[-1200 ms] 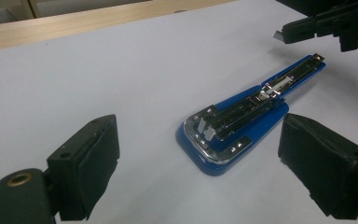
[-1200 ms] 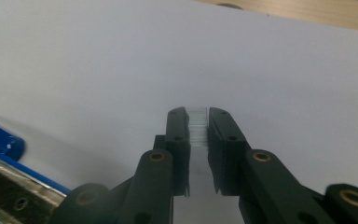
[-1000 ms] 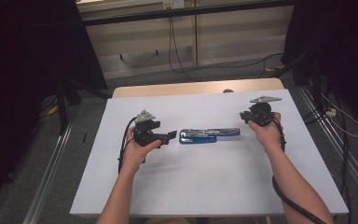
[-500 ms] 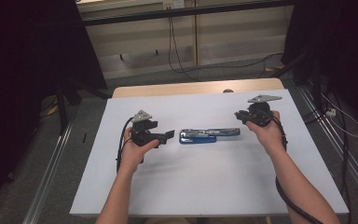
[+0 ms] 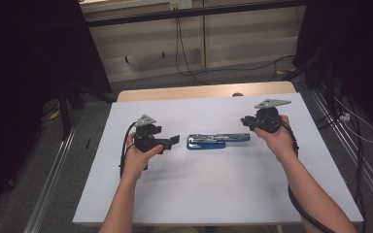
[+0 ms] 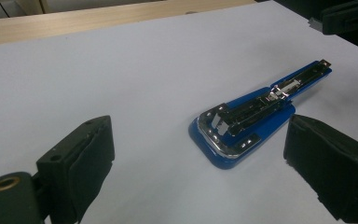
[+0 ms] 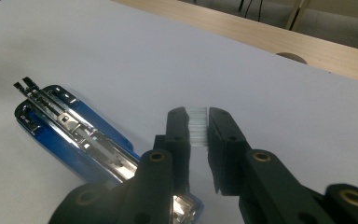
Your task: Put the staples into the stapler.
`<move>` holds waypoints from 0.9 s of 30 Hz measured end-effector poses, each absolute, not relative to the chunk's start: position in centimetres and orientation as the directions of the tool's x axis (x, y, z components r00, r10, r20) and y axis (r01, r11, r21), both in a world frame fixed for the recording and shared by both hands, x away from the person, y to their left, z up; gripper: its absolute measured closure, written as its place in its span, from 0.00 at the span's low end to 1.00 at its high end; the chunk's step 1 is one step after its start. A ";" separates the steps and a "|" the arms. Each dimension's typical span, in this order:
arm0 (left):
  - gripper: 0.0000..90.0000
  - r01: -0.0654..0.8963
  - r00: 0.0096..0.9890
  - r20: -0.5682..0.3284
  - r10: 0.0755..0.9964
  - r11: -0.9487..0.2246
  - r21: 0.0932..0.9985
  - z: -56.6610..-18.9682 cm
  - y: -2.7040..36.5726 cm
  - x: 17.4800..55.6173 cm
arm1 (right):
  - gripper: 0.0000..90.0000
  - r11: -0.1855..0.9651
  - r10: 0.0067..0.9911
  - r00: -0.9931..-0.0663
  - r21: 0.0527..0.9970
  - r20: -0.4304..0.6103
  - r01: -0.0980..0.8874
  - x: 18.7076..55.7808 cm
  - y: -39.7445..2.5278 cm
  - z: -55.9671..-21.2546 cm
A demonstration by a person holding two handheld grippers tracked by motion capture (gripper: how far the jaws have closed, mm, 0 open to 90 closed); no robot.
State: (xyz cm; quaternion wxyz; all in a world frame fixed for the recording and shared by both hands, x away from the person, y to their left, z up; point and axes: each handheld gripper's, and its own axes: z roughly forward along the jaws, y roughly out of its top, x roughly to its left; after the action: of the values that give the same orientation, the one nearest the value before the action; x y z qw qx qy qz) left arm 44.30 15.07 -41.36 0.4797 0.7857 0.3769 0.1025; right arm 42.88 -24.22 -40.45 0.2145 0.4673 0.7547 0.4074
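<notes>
On the matte white desk, your opened blue-and-chrome stapler lies flat; left gripper gapes wide, right gripper pinches a ridged staple strip.

It was a lab recording bay: black curtains flanked a white-covered wooden worktop, with aluminium floor rails and loose black cables (trailing across grey carpet).

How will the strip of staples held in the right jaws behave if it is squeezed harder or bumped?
The strip of staples looks thin and segmented, so it would probably snap under a hard squeeze. Its shiny sides suggest it may slip between the right gripper's jaws. It seems very light, since a small pinch holds it.
</notes>
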 end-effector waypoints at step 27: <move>0.07 0.503 0.699 -0.199 0.687 -0.275 0.819 -41.4 17.5 42.7 | 0.88 0.280 0.822 -0.566 0.827 0.056 0.489 42.9 -21.7 -39.6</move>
State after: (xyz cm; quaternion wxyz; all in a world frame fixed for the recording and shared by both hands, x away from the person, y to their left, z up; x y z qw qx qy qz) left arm 42.74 17.54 -41.45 0.4706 0.7926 0.3753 0.0974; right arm 42.88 -21.72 -39.62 0.1958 0.4226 0.7755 0.4262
